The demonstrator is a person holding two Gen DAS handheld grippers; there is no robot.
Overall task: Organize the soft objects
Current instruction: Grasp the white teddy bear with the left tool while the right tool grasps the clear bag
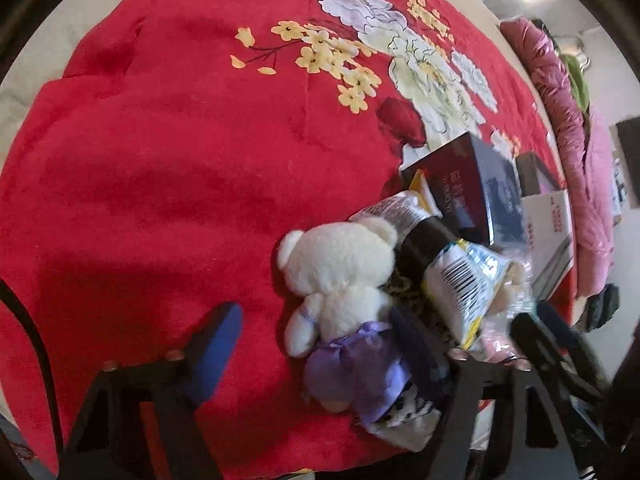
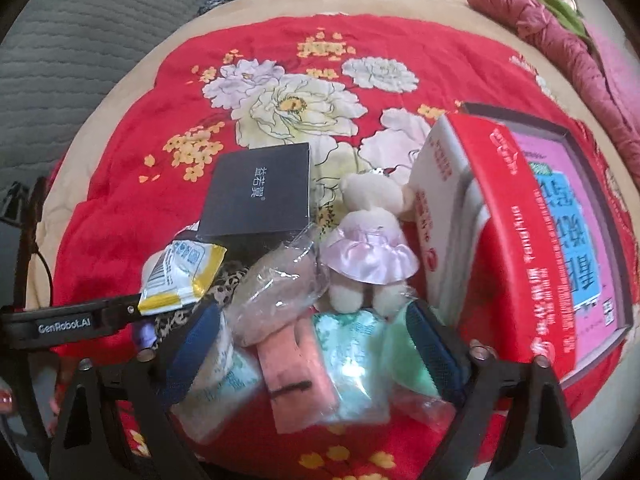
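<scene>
A white teddy bear in a purple dress (image 1: pixel 340 276) lies face down on the red floral blanket (image 1: pixel 160 160). My left gripper (image 1: pixel 320 352) straddles the bear's skirt. Its right finger (image 1: pixel 420 356) touches the dress, while the blue left pad (image 1: pixel 216 348) stands clear of it. A second bear, in a pink dress (image 2: pixel 372 240), lies beyond my right gripper (image 2: pixel 312 340). That gripper is open over a heap of soft packets: a pink one (image 2: pixel 296 364), a teal one (image 2: pixel 352 356) and a clear bag (image 2: pixel 276 284).
A black box (image 2: pixel 260 196) and a big red-and-white carton (image 2: pixel 500 240) flank the heap. A yellow-edged snack packet (image 2: pixel 180 276) lies on leopard-print cloth. Pink quilts (image 2: pixel 560 40) pile at the far right. Open blanket stretches to the left.
</scene>
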